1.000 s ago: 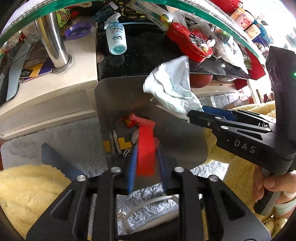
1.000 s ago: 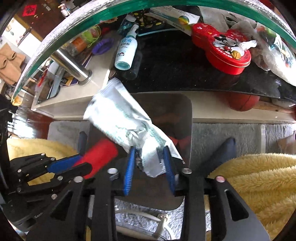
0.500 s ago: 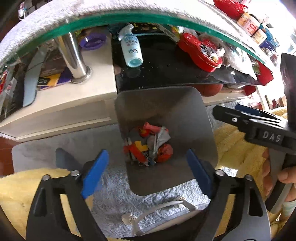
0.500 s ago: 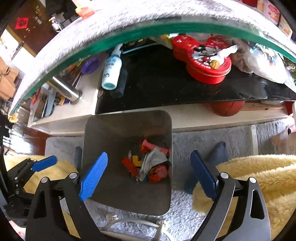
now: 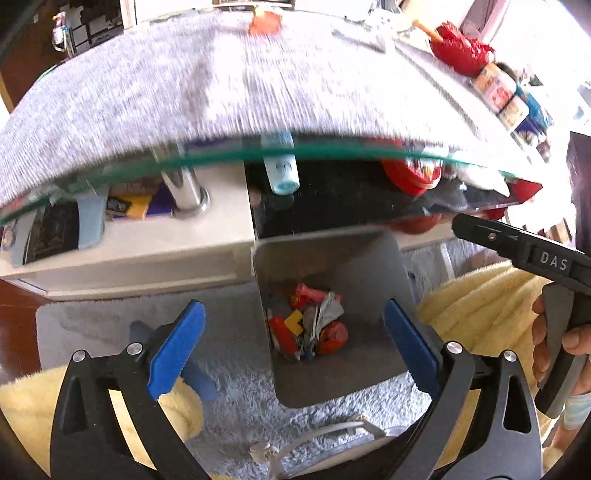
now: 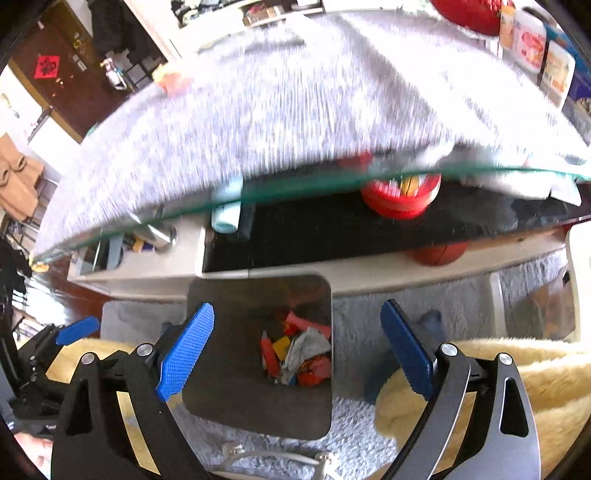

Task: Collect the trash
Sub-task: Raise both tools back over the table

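Both the left gripper [image 5: 291,345] and the right gripper [image 6: 295,349] hang with jaws spread wide and empty above a gray bin [image 5: 391,266] on the rug, which holds crumpled red, yellow and gray trash [image 5: 308,325]. More trash likely lies ahead and above: a small red scrap [image 5: 264,24] sits on the gray-covered glass desk [image 5: 177,88], blurred, roughly central. The desk's glass edge stands between.
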A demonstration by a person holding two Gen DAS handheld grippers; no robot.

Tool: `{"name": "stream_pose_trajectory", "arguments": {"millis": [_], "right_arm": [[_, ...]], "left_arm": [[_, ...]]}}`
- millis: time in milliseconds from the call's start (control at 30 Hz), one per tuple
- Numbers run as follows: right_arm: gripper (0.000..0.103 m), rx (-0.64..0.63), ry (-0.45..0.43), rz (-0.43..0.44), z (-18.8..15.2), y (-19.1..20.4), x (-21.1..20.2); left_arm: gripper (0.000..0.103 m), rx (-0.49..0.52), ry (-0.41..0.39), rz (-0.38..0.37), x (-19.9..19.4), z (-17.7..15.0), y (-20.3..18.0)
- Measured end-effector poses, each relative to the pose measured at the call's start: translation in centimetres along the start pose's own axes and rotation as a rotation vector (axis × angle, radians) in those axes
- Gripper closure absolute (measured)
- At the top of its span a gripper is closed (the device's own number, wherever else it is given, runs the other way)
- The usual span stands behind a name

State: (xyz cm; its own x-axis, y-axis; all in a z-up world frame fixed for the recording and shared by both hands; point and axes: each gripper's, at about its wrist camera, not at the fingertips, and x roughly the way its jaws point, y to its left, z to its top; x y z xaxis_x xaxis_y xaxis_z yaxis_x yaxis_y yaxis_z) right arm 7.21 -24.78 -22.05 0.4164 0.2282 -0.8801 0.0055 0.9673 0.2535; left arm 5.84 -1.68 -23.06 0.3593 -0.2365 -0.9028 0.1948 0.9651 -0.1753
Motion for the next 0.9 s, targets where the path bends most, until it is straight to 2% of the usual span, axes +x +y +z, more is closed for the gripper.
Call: {"name": "stream_pose_trajectory", "arguments": {"millis": [200, 400, 600, 900], "right_arm": [[0.011, -0.022, -0.087, -0.021, 4.2, 0.2, -2.0], [0.011, -0.043, -0.135, -0.051, 8.6, 0.4, -2.2], [0.011, -0.039, -0.154, -0.058, 12.6, 0.3, -1.0], [0.011, -0.008, -0.162, -0.09, 18.7, -0.6, 2.5]], "left_arm": [[0.011, 0.005, -0.06, 0.017, -1.8, 3.6, 0.6], [0.011, 0.01, -0.101, 0.051, -2.7, 7.9, 1.5], [0.011, 0.003, -0.136, 0.038, -2.7, 12.6, 1.8], [0.011, 0.014, -0.127, 0.001, 0.1, 17.9, 0.1]]}}
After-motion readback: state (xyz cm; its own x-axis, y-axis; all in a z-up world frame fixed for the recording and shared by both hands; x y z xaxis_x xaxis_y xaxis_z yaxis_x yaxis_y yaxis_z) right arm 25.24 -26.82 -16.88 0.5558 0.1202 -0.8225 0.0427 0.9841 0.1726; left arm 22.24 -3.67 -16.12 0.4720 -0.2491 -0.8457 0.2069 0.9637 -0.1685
